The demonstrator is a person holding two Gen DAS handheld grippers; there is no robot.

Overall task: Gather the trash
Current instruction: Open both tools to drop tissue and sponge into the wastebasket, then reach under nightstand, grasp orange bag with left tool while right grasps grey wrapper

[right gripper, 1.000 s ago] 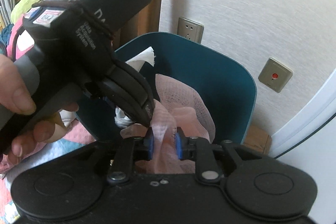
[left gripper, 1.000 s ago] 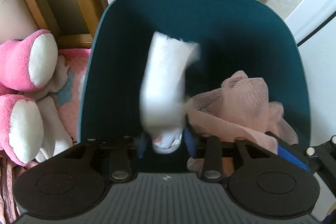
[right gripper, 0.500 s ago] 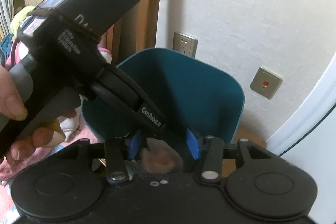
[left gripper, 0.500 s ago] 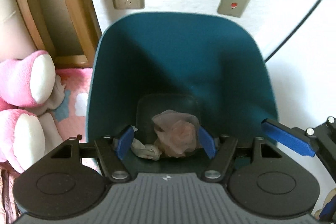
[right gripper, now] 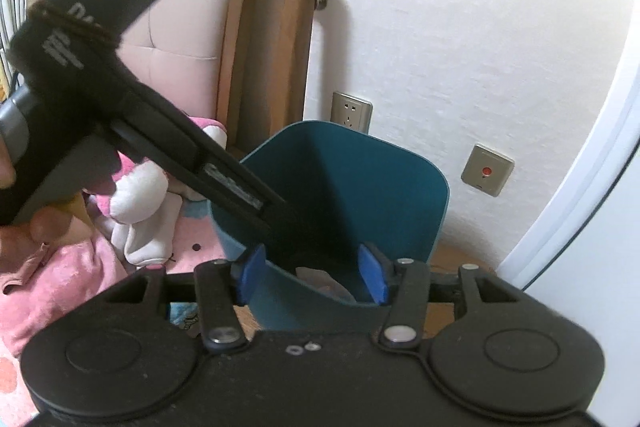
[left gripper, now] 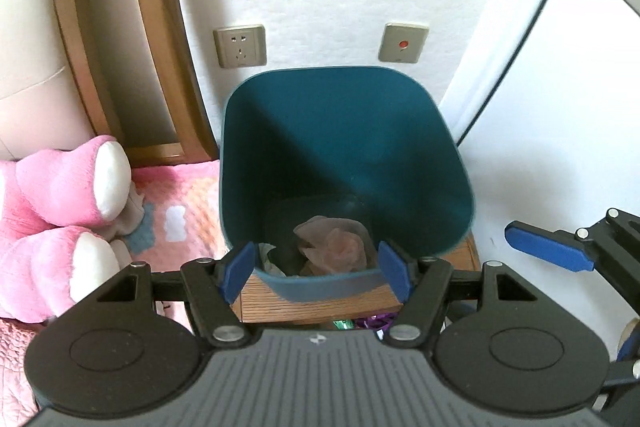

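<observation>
With my left gripper (left gripper: 318, 265) open and empty and my right gripper (right gripper: 312, 273) empty with its fingers opening, the pink netting (left gripper: 334, 245) and white tissue (left gripper: 266, 253) lie in the teal bin (left gripper: 344, 131), so this drop looks done.

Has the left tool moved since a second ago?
Yes. The left tool has pulled up and back from the teal bin: the bin now looks smaller, and the wall socket sits lower in view.
</observation>
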